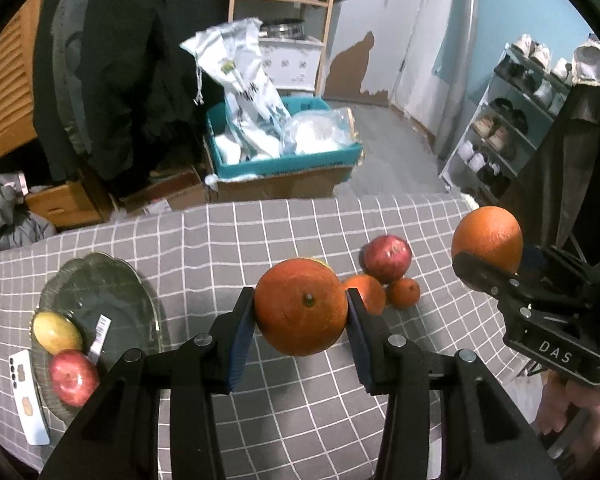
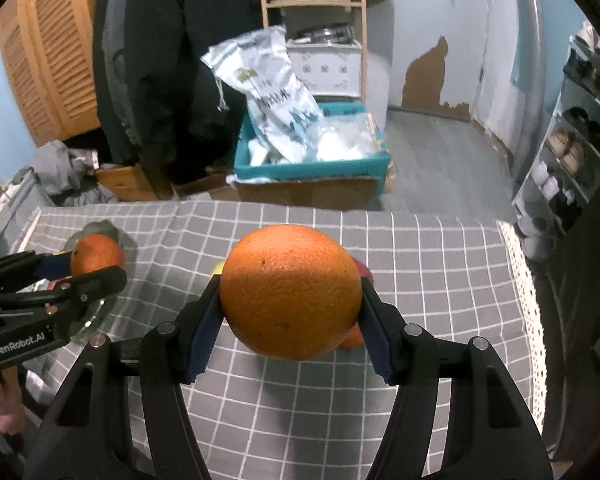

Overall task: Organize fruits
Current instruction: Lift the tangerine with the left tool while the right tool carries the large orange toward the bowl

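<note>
While each tool [image 1: 301, 307] [image 2: 290, 294] clamps an orange [image 1: 301, 307] [image 2: 290, 292] aloft, the glass plate [image 1: 100, 280] at lower left likely awaits them.

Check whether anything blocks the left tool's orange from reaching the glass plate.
Nothing visible does. The left tool holds its orange above bare checked cloth, and the glass plate lies to its left, holding only a yellow fruit and an apple.

Left tongs [image 1: 301, 312] clamp an orange [image 1: 300, 307], raised above the tabletop [image 1: 220, 240]; right tongs [image 2: 291, 300] clamp a second orange [image 2: 290, 292], held level alongside.
</note>
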